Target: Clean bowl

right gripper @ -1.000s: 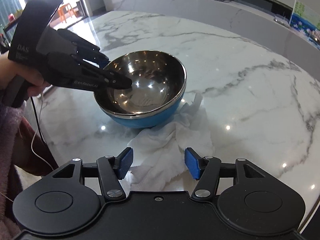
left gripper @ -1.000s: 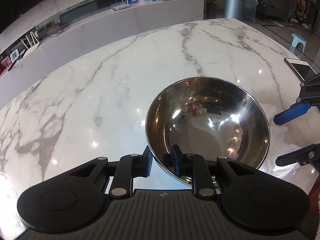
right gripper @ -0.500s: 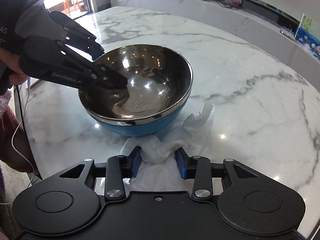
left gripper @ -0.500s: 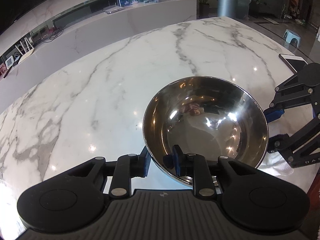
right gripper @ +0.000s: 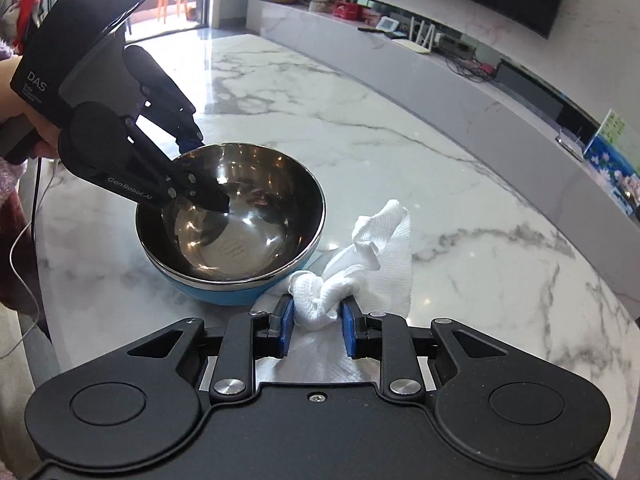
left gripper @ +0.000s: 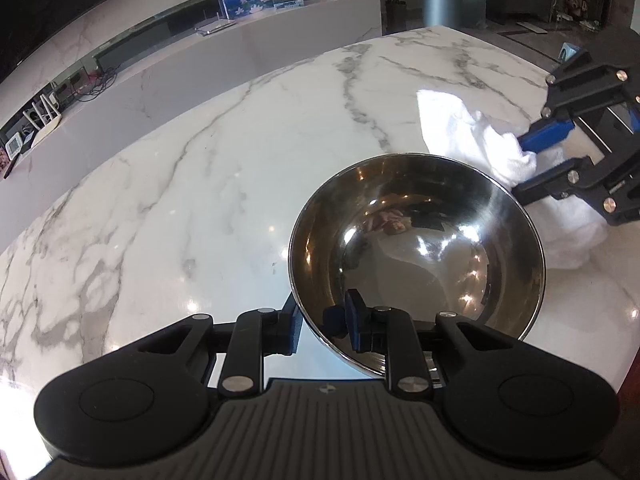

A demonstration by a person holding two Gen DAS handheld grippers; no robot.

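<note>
Since the earlier frames, right gripper (right gripper: 314, 322) had closed its jaws from wide apart onto the white paper towel (right gripper: 320, 298), bunching it between the blue pads, and had lifted part of the towel off the marble table (right gripper: 460, 208). Right gripper pointed steeply downward; in its own view, the clamped wad sat at 6 o'clock from frame centre, with a loose flap standing up toward 1 o'clock of the wad. Bowl (right gripper: 230, 224), steel inside and blue outside, rested upright on the table at about 10 o'clock from the wad, just beside the towel. Left gripper (left gripper: 320, 322) was unchanged: jaws nearly together, clamped on the bowl's near rim, one finger inside the bowl and the other outside. In the right wrist view the left gripper (right gripper: 200, 178) came in from 10 o'clock, angled down, with a hand (right gripper: 12, 92) around its handle at the frame's left edge. In the left wrist view the towel (left gripper: 472, 136) hung at 2 o'clock from the bowl (left gripper: 416, 256).
</note>
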